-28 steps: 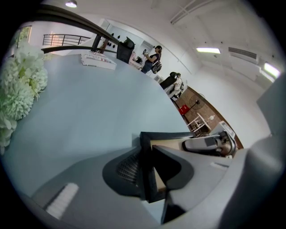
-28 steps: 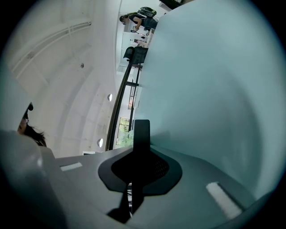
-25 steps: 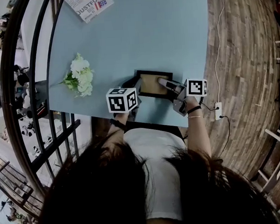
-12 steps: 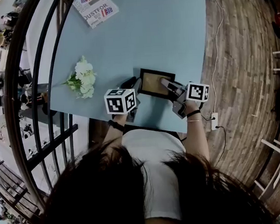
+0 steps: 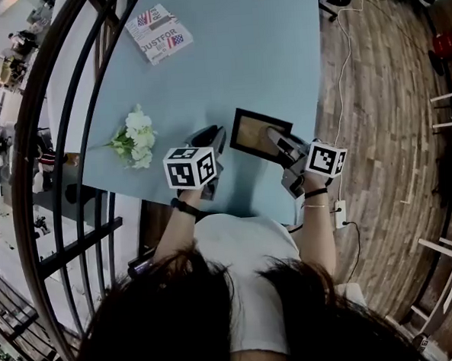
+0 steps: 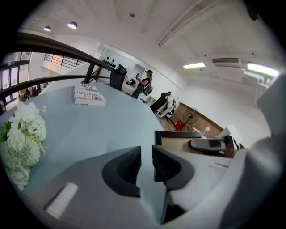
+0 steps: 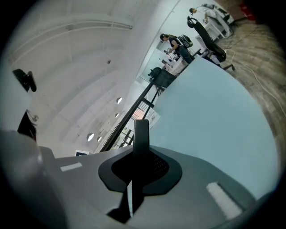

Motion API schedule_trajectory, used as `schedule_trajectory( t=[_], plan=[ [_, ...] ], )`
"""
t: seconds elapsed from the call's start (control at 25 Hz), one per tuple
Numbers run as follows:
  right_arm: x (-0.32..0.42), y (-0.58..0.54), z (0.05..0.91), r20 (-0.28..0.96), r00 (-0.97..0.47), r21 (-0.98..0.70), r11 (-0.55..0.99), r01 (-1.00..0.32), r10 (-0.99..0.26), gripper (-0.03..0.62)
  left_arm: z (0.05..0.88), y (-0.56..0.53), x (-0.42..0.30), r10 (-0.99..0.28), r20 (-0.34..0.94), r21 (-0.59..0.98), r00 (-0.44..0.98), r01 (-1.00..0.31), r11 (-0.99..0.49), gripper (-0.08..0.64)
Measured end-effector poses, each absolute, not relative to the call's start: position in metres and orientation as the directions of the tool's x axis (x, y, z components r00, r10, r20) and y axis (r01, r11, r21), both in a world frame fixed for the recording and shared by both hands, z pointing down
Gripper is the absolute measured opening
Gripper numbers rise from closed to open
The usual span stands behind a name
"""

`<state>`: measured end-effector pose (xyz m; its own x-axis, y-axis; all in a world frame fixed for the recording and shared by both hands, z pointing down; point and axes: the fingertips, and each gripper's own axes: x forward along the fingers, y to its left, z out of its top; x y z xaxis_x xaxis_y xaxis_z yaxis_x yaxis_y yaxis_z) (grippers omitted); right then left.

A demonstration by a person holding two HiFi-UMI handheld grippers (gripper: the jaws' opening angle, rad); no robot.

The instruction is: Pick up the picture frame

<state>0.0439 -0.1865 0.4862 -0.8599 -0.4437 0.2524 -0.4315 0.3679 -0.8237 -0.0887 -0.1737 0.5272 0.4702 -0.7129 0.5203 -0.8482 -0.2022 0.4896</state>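
My right gripper (image 5: 277,138) is clamped on the right edge of the picture frame (image 5: 250,133) at the table's (image 5: 264,51) near right, and the left gripper (image 6: 146,164) is slightly parted, empty, just left, so I'd lift slowly, level, grip firm.

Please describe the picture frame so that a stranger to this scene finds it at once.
On the pale blue table, look at the near edge, right of the white flowers. The picture frame is a dark rectangle with a tan middle, gripped by the right gripper.
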Motion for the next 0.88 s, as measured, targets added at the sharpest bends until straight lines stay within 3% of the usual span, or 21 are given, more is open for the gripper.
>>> schedule_trajectory(
  t=[0.16, 0.4, 0.88],
  plan=[
    [0.055, -0.189, 0.462, 0.283, -0.821, -0.730, 0.444, -0.520, -0.496, 0.011, 0.502, -0.178, -0.086, -0.739, 0.472, 0.493, 0.480, -0.839, -0.231, 0.133],
    [0.071, -0.194, 0.408, 0.213, -0.766, -0.617, 0.524, -0.587, -0.607, 0.011, 0.463, -0.179, -0.081, -0.768, 0.410, 0.456, 0.491, -0.840, -0.293, 0.133],
    [0.097, -0.186, 0.346, 0.171, -0.588, -0.194, 0.558, -0.807, -0.791, 0.011, 0.411, -0.178, -0.076, -0.811, 0.356, 0.218, 0.464, -0.885, -0.411, 0.132]
  ],
)
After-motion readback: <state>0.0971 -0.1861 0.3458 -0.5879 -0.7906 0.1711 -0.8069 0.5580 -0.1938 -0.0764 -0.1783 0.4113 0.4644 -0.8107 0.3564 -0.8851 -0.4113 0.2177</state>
